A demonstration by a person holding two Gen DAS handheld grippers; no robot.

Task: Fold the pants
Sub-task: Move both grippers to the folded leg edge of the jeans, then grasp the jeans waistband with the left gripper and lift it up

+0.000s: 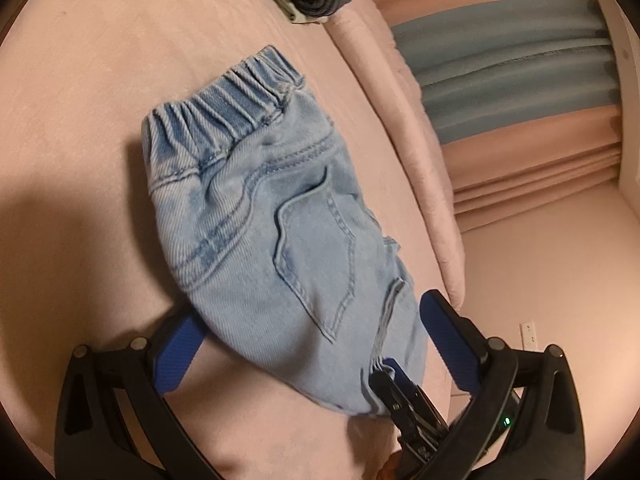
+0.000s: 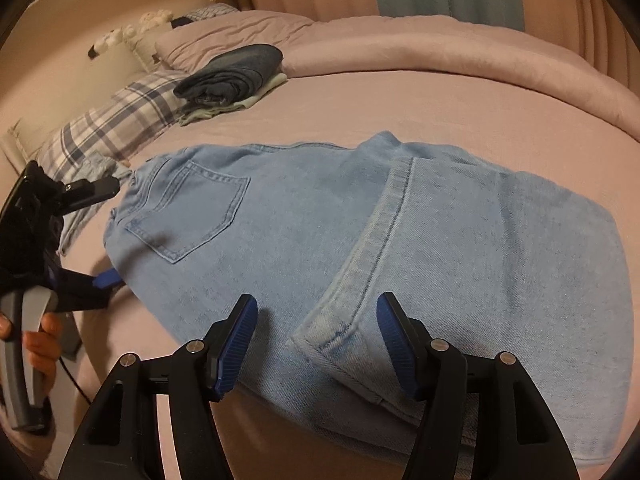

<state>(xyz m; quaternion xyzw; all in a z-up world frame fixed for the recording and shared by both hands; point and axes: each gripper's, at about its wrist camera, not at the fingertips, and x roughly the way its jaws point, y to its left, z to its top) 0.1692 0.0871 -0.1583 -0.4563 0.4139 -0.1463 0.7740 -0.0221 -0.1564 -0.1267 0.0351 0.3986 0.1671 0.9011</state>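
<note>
The light blue denim pants (image 2: 360, 248) with the elastic waistband are lying flat on the pink bedspread (image 2: 400, 96), already doubled over so a hemmed leg end sits on top of the seat, back pocket facing up. The right gripper (image 2: 316, 344) has its blue-padded fingers spread wide on either side of that hemmed corner, not pinching anything, and the left gripper (image 1: 308, 334) is also wide open, one finger on each side of the pants. Further up the bedspread from the pants there's a stack of folded dark clothes (image 2: 232, 76) next to a plaid pillow (image 2: 108, 128).
</note>
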